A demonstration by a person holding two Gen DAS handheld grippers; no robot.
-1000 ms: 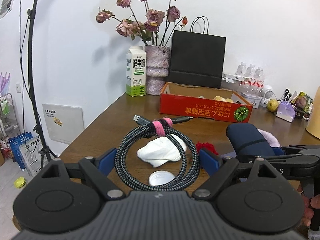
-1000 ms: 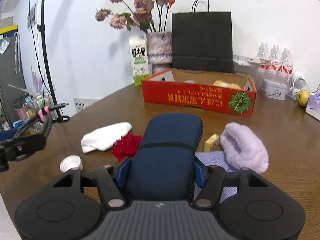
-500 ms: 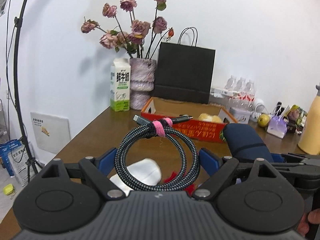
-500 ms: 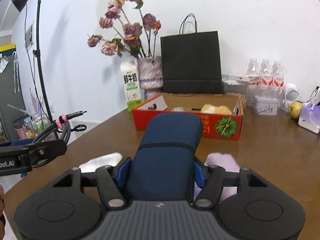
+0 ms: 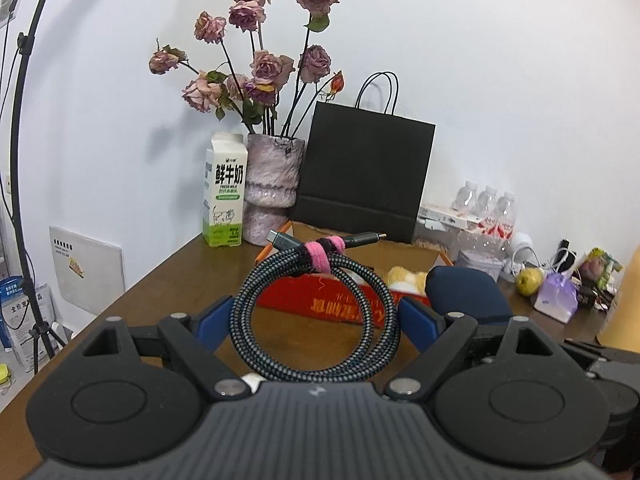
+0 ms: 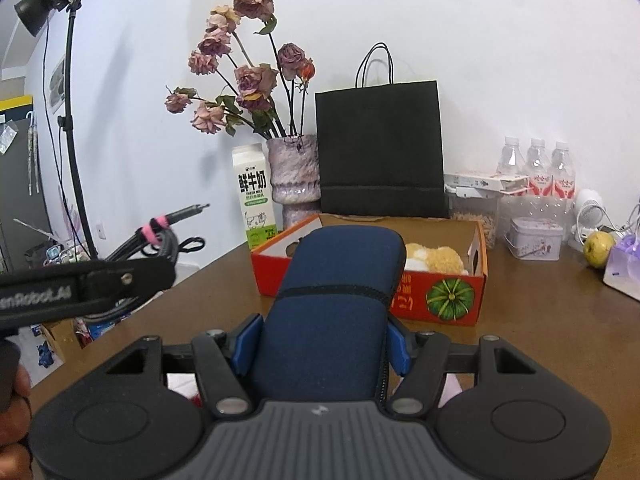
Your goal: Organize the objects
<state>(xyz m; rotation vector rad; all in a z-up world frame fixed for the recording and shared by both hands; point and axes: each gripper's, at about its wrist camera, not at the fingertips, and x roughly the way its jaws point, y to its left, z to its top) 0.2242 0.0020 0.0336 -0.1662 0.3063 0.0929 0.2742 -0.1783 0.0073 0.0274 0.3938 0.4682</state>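
A coiled braided cable (image 5: pixel 280 280) bound with a pink strap sits between the blue pads of my left gripper (image 5: pixel 316 316), which is shut on it and holds it above the brown table (image 5: pixel 160 288). My right gripper (image 6: pixel 320 344) is shut on a navy blue case (image 6: pixel 332 304), lifted off the table and pointing at the red cardboard box (image 6: pixel 440 292). The box lies ahead of both grippers and holds a yellow plush item (image 6: pixel 434 258). In the right wrist view the left gripper with the cable (image 6: pixel 156 236) shows at the left edge. The case (image 5: pixel 464 294) also appears right of the cable.
Behind the box stand a milk carton (image 5: pixel 224 192), a vase of dried roses (image 5: pixel 272 184) and a black paper bag (image 5: pixel 364 172). Water bottles (image 6: pixel 536 172), a tin (image 6: pixel 534 238), a pear (image 6: pixel 598 244) and small packets lie at the right. A light stand (image 6: pixel 76 120) rises left of the table.
Both grippers rose and moved toward the red box with cable and case held. The white cloth, lid, red item and purple fuzzy item dropped out of view below.
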